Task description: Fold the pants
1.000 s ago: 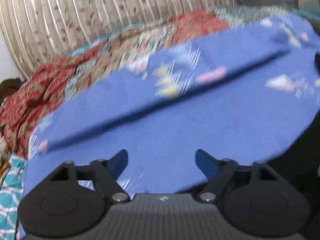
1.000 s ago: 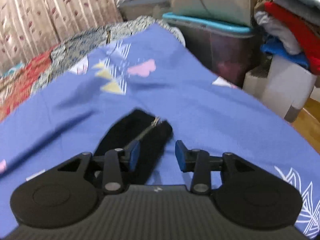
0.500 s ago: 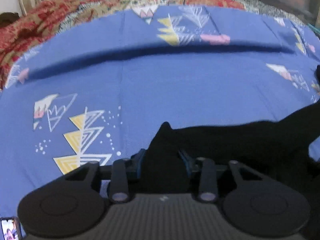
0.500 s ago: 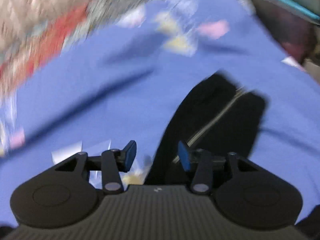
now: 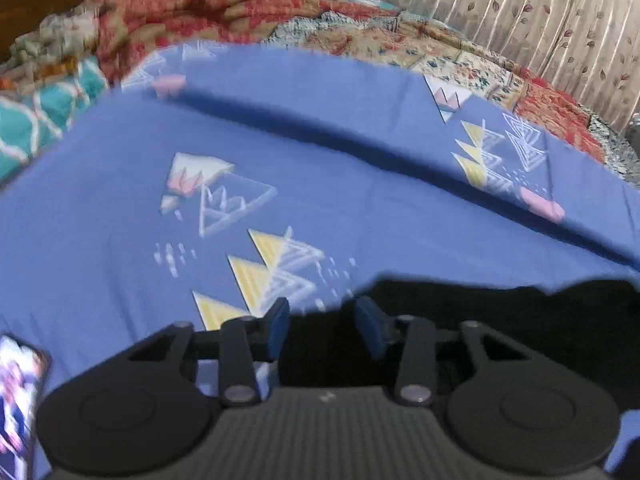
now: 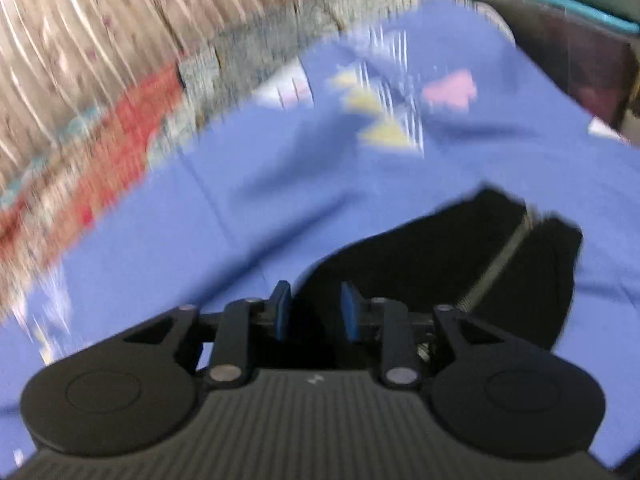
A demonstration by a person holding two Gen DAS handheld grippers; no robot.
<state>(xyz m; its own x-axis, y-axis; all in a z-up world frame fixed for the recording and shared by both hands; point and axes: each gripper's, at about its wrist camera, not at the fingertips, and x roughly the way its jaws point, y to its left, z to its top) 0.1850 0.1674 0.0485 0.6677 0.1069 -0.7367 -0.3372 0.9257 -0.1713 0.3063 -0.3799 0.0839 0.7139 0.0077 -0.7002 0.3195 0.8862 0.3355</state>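
The left gripper (image 5: 322, 326) has black cloth of the pants (image 5: 500, 332) between its blue pads (image 5: 278, 326). Its jaws have just been opening a little after a sharp close, and a gap shows beside each pad, so it appears to stand loose around the cloth rather than pinching it. The pants run off to the right along the lower edge of that view, lying on a blue bedsheet (image 5: 320, 184) printed with yellow and white triangles. A phone (image 5: 18, 400) with a lit screen lies at the lower left corner.

The right gripper (image 6: 314, 312) likewise has the pants (image 6: 420, 252) between its narrow-set pads (image 6: 350, 314), and its jaws too have just been opening slightly. The view is blurred, so whether the pads press on the cloth cannot be told. A pale zip line (image 6: 500, 260) runs up the black cloth to the right of the gripper.

Beyond the sheet lie a red patterned quilt (image 5: 224, 12) and a striped floral curtain (image 5: 540, 8). A dark storage bin (image 6: 580, 60) with a teal lid stands at the right.
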